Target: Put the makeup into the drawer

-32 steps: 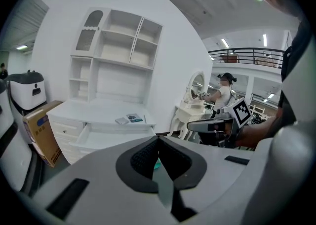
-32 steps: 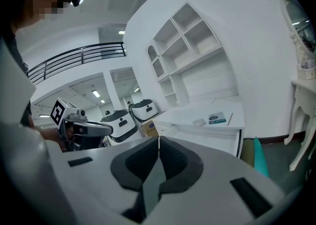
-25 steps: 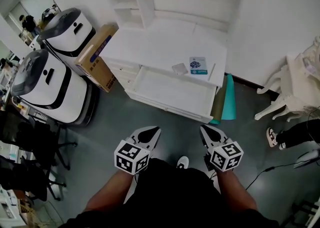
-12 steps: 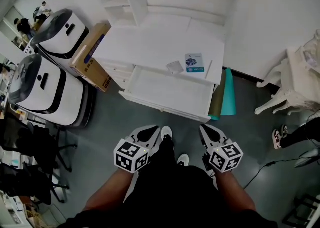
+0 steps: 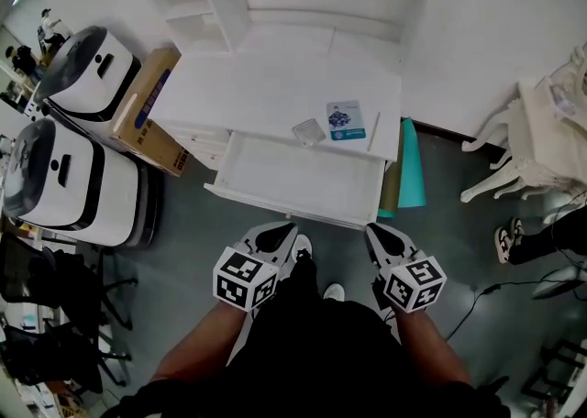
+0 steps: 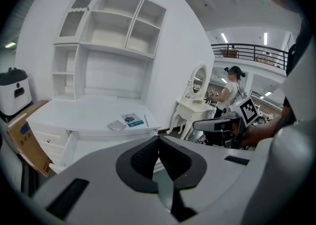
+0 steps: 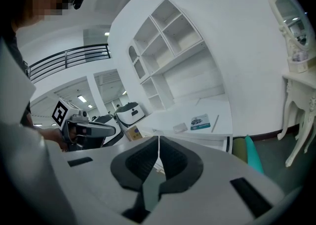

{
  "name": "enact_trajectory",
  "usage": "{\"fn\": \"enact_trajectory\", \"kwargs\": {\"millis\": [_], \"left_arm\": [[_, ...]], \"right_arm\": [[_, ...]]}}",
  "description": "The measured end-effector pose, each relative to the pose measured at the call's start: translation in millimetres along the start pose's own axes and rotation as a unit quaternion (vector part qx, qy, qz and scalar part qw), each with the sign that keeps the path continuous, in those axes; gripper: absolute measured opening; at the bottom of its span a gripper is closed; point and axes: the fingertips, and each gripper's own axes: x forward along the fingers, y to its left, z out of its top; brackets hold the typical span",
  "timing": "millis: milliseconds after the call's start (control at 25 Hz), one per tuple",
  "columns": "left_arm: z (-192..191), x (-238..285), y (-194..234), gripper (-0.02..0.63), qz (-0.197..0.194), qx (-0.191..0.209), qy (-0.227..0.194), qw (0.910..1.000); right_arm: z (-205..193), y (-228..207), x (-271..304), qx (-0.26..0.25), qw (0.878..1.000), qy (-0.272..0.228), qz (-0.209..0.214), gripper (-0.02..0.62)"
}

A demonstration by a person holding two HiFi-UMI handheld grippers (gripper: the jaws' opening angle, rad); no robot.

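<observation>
Closer than a second ago, the desk (image 5: 266, 95) looms larger. Its drawer (image 5: 275, 173) stands open and looks empty. The left gripper (image 5: 285, 228) and right gripper (image 5: 372, 232) are both closed, holding nothing. The makeup (image 5: 308, 131) lies on the desk, so nothing is stowed yet.

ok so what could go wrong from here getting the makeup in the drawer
1. The small case lies beside a blue card and a thin stick; shut jaws could shove it or grab the wrong item.
2. The left gripper and right gripper are shut and empty; they must open first.
3. The open drawer juts toward the person, who might bump it.
</observation>
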Motion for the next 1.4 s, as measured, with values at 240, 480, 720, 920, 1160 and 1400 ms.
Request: {"fn": "enact_trajectory", "kwargs": {"millis": [240,480,720,920,1160,1400], "left_arm": [[13.5,21.6,28.9,0.005,-0.012,-0.002,0.006,0.9999],[27.9,42.9,69.7,0.005,-0.022,-0.018,0.005,0.9996],[43.1,58.2,113.8,0.005,-0.031,-0.028,0.002,0.9991],[47.9,76.9,143.4,0.006,-0.049,-0.034,0.008,0.9982],[50.0,96.7,156.8,0.005,-0.076,-0.022,0.021,0.9967],[53.8,108.6,160.9,0.005,-0.079,-0.022,0.026,0.9963]], "right_arm": [[17.0,-10.8,32.7,-0.006,1.000,0.013,-0.008,0.029],[33.1,-19.5,73.4,-0.019,0.999,0.028,-0.017,0.029],[45.6,-28.9,115.5,-0.045,0.997,0.052,-0.037,0.029],[55.7,-38.6,136.6,-0.031,0.996,0.055,-0.062,0.029],[57.9,-54.9,150.6,-0.027,0.994,0.057,-0.092,0.029],[63.0,-65.4,156.2,-0.023,0.994,0.054,-0.096,0.029]]}}
